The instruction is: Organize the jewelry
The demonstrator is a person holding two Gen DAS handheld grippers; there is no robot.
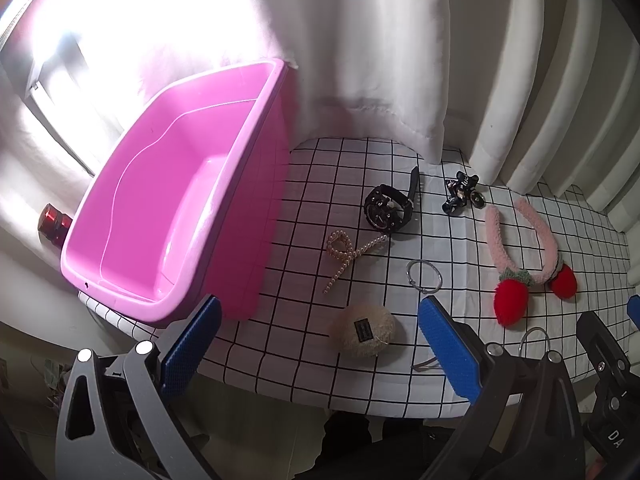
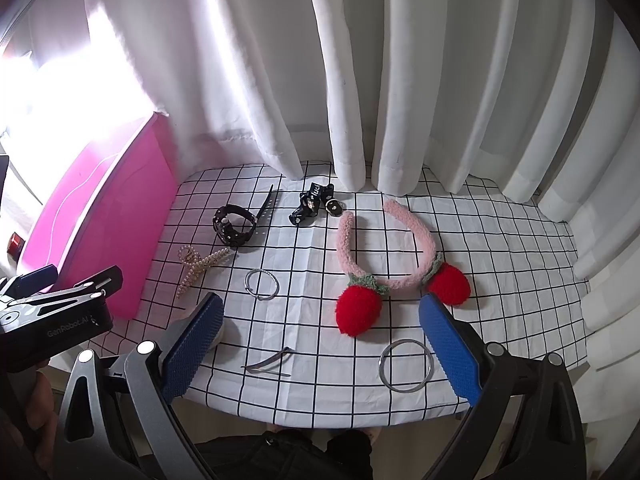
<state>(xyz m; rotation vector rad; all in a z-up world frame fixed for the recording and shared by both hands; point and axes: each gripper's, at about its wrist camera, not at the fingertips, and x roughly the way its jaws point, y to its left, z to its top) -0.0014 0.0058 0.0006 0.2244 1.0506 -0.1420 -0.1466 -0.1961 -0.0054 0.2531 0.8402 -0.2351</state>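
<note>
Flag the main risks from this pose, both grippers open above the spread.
1. The silver bangle and flat metal hair clip lie near the table's front edge; a scraping grasp could push them off.
2. The pearl hair clip touches the black watch; grabbing one may drag the other.
3. The pink bin is tall-walled; the left gripper could clip its rim when dropping items in.

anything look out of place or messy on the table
All the jewelry lies scattered on the checked cloth while the pink bin is empty. The pearl strand is tangled in a loop. Nothing looks damaged.
</note>
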